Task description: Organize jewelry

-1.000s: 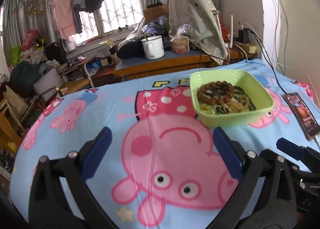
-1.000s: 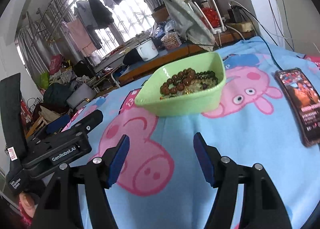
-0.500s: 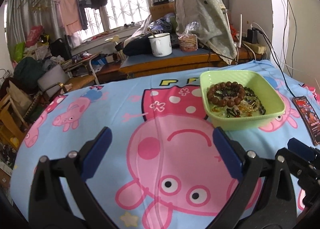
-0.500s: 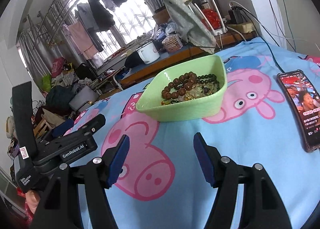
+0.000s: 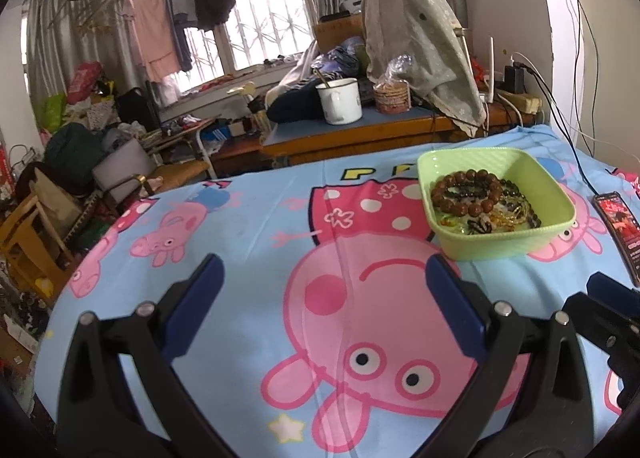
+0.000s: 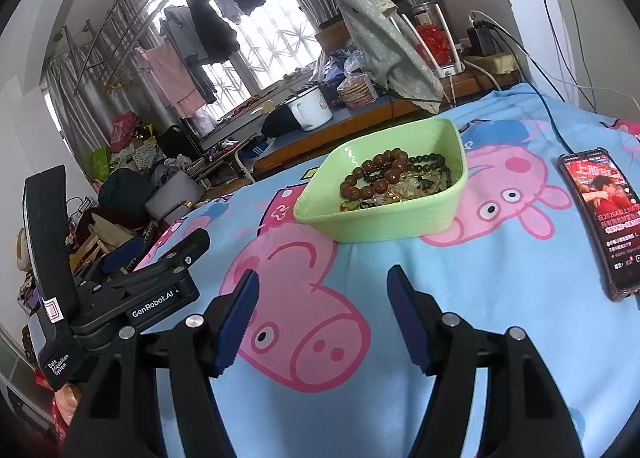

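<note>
Both the left claw (image 5: 320, 298) and right claw (image 6: 322, 308) are hovering released just short of the green bowl (image 6: 384, 218), where the loose, slippery beads (image 6: 378, 178) are lying tangled, best pinched by one strand.

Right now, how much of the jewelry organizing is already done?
Nothing looks done yet. All the jewelry, including the brown bead bracelet, still lies mixed in the green tray. Nothing is in hand: the left gripper and right gripper are open and empty above the cloth. Sorting everything remains.
</note>
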`<state>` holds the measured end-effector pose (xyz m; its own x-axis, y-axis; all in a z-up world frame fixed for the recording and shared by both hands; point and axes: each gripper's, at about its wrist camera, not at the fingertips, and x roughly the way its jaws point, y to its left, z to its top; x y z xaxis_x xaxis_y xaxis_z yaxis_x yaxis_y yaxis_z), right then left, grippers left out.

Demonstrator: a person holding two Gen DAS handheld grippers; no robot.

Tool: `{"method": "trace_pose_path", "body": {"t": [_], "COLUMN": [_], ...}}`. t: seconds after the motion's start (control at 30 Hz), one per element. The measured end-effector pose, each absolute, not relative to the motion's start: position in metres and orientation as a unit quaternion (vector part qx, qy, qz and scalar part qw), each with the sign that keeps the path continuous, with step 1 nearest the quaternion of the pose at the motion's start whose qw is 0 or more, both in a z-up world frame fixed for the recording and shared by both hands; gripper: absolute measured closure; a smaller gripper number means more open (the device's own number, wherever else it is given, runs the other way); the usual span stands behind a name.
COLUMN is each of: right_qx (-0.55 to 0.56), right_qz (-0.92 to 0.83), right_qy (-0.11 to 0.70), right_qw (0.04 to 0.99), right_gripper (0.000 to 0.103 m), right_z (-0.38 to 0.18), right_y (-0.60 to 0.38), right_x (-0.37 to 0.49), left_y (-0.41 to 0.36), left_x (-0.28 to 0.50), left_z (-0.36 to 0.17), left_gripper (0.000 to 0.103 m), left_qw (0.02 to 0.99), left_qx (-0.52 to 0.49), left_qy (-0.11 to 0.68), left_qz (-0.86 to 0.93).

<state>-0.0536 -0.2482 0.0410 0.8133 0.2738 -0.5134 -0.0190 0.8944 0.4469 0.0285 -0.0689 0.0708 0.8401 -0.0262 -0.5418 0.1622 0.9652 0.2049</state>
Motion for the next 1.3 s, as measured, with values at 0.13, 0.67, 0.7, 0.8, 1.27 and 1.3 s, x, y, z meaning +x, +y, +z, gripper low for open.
{"method": "trace_pose_path", "body": {"t": [0.13,0.67,0.7,0.8,1.27,1.3], "right_qx": [0.215,0.204,0.202,0.196,0.194,0.193], "right_qz": [0.079,0.07,0.066,0.061,0.052,0.052], "right_qy": [0.296,0.293,0.291,0.29,0.293,0.292], "right_qw": [0.927,0.931,0.933,0.935,0.935,0.935], "right_gripper": [0.066,0.066,0.066,0.066,0.065,0.065], "right_z": [0.041,0.051,0.053,0.054,0.057,0.057], "right_y": [-0.248,-0.242,-0.243,-0.243,-0.24,-0.24], "right_x": [-0.053,-0.062,-0.063,-0.063,-0.062,-0.063], "left_y": [-0.067,-0.061,-0.061,-0.063,-0.07,-0.071], "left_x": [0.027,0.022,0.021,0.02,0.018,0.018], "left_z": [0.072,0.073,0.073,0.073,0.067,0.067], "left_gripper": [0.006,0.006,0.006,0.006,0.006,0.006], "left_qw": [0.952,0.947,0.946,0.945,0.936,0.936], "left_qx": [0.124,0.112,0.111,0.111,0.099,0.098], "left_qy": [0.277,0.299,0.3,0.302,0.325,0.325], "left_qz": [-0.044,-0.049,-0.052,-0.057,-0.087,-0.089]}}
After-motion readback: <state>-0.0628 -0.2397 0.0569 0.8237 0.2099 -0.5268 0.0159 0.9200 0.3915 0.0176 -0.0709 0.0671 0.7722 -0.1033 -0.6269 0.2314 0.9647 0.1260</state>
